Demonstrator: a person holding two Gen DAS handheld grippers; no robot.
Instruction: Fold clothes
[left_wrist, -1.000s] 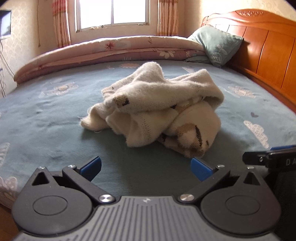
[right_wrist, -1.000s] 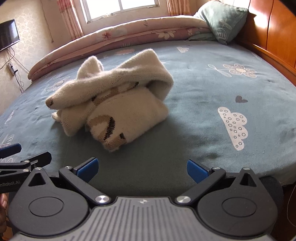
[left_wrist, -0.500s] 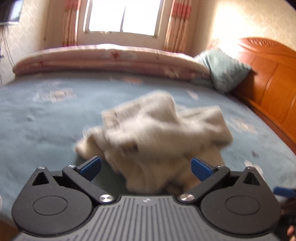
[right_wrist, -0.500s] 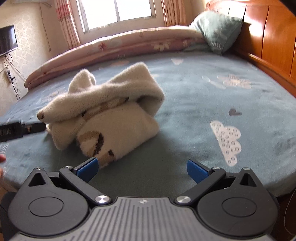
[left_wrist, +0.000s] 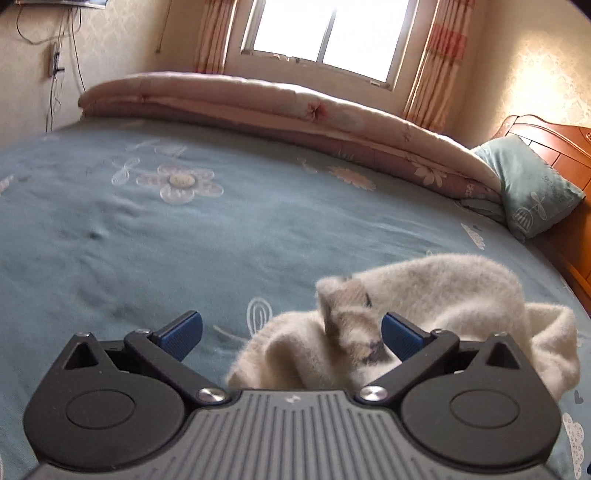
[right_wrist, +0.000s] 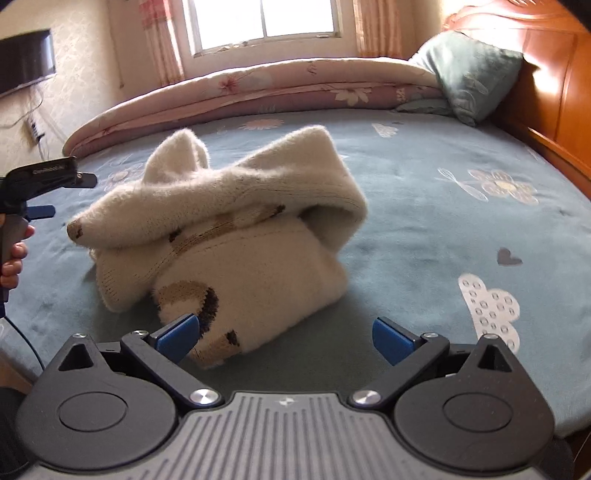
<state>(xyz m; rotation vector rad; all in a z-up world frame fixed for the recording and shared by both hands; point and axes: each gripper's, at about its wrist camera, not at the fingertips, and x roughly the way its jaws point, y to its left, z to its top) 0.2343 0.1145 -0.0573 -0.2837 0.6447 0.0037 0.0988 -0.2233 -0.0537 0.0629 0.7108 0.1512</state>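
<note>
Right wrist view showed your right gripper (right_wrist: 286, 338), spread wide and empty, nearest the crumpled sweater (right_wrist: 229, 236); your left gripper (left_wrist: 291, 338), equally wide and empty, had it front-right.

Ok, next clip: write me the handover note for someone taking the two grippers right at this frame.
Left gripper: open, empty, low beside the sweater's left end; its right finger is in front of a cuff-like end.
Right gripper: open, empty, at the near edge of the sweater.
Cream sweater: crumpled heap on the blue bedsheet, sleeve draped over the top.
Done: nothing folded or grasped.
Left: grip it, spread it flat, fold sleeves and body.
</note>
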